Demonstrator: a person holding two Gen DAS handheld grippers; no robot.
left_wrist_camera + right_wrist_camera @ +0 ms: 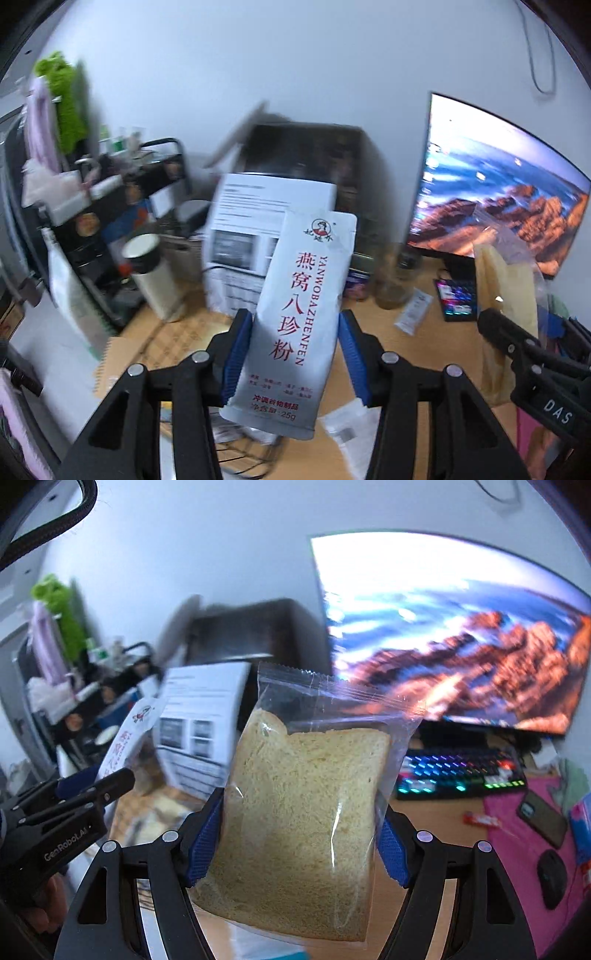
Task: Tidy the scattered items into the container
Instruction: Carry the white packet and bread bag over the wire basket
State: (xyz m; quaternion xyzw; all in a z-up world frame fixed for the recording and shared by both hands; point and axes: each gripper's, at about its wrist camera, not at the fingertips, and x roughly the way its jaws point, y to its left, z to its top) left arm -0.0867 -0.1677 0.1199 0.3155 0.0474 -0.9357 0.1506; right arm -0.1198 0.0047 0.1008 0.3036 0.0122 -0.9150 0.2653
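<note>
A white powder sachet with red lettering is clamped upright between the blue pads of the left hand-held gripper, held up above the wooden table, so that one's closed on the pack. A bagged slice of bread is pinched the same way by the right hand-held gripper, jaws fairly wide but pressed on both sides of the bag. Behind both, a lit monitor and an RGB keyboard can be seen, everything a bit blurred.
</note>
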